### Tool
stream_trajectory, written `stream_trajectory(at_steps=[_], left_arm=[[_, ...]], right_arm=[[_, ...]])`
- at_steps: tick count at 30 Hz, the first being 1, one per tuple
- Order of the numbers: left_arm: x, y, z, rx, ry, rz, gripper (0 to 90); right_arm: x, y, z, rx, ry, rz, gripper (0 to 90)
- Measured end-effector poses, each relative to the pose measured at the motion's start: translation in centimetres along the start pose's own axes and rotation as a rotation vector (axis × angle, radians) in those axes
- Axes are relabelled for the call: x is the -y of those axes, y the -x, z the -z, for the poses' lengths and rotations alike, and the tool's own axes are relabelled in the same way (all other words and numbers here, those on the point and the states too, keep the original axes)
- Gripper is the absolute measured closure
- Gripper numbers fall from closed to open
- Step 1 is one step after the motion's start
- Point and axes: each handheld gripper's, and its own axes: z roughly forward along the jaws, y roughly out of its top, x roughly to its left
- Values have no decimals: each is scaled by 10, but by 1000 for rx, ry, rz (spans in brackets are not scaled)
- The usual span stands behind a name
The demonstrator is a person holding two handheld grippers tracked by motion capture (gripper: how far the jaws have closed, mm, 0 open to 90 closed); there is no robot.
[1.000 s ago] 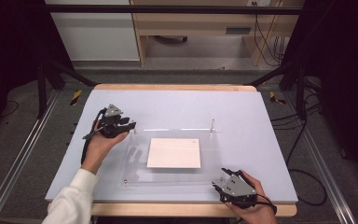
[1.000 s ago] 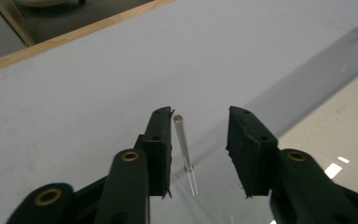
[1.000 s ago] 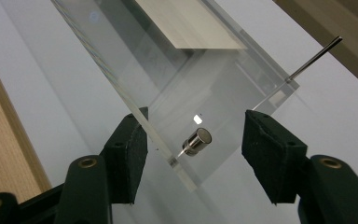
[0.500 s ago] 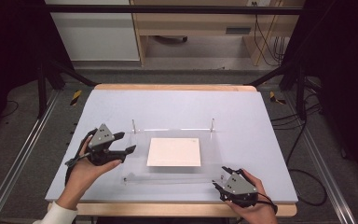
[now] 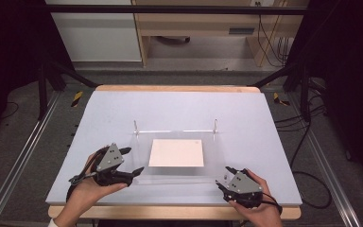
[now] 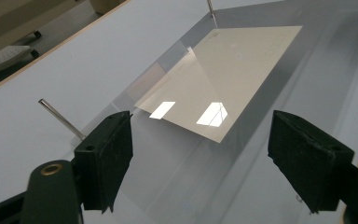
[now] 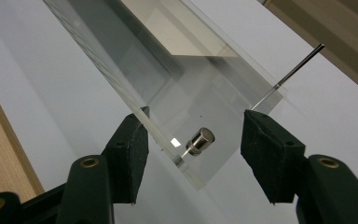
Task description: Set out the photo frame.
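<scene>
A clear acrylic plate (image 5: pixel 216 153) lies flat on the pale table with a white sheet (image 5: pixel 176 152) under its middle. Two thin metal pins (image 5: pixel 135 126) (image 5: pixel 215 125) stand at its far corners. My left gripper (image 5: pixel 133 160) sits at the plate's near left corner; its jaws have just been opening and stand wide, with nothing gripped between them (image 6: pixel 200 140). My right gripper (image 5: pixel 222 177) rests at the near right corner, open. In the right gripper view a small metal cap (image 7: pixel 200 140) on the plate's corner sits between the jaws, untouched by either pad.
The table's wooden front edge (image 5: pixel 170 212) runs just under both hands. Metal rails (image 5: pixel 19 161) flank the table, and cables (image 5: pixel 307 137) lie on the floor at the right. A wooden bench (image 5: pixel 194 28) stands behind the table.
My left hand has come back from the plate's far left pin to its near left corner, and its jaws have spread wider. The right hand has stayed put.
</scene>
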Motion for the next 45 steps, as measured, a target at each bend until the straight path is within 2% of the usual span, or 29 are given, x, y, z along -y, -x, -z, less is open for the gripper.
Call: stream_trajectory(at_steps=[5,12,18,25,29,36,39,41,45], left_arm=[[2,11,5,4,-2,-45,178],[9,32,4,18,-36,-180,180],[14,37,0,23,-41,-221,217],[14,36,1,34,-24,-224,370],[15,36,-2,40,-36,-233,454],[16,37,-7,63,-35,-256,491],[16,35,-8,51,-40,-258,494],[16,35,-8,33,-54,-283,500],[15,37,-9,17,-52,-300,500]], right_arm=[[-3,1,1,3,-3,-13,423],[-9,4,4,6,-5,-31,431],[-13,7,5,8,-11,-45,435],[-17,10,6,2,-15,-61,435],[-18,10,6,0,-18,-62,435],[-19,12,7,-6,-18,-73,432],[-20,13,7,-8,-21,-77,432],[-20,14,7,-12,-22,-87,430],[-21,16,8,-16,-20,-95,430]])
